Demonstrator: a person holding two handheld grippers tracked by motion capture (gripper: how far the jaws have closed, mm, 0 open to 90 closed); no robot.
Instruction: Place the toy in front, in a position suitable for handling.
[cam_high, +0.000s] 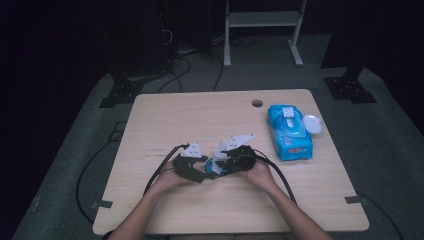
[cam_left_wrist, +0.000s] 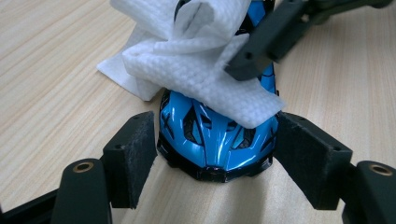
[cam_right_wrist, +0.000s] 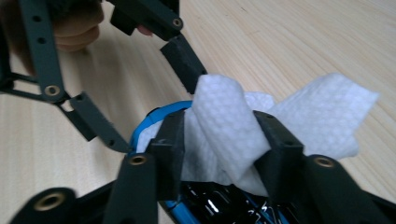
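Black left tongs (cam_left_wrist: 212, 154) are spread beside a blue toy car (cam_left_wrist: 217, 140) on the tabletop (cam_left_wrist: 56, 60). Right tongs (cam_right_wrist: 219, 149) are pinching a wipe (cam_right_wrist: 224, 126) over the car; wiping is best done gently, car steadied.

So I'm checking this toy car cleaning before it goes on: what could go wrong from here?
1. The left gripper brackets the blue toy car at its nose; its pads look barely in contact, so the car may roll or twist when rubbed.
2. The right gripper has the bunched white wipe between its jaws, but a loose grip could let it slip off.
3. The grippers work very close together and could knock each other.
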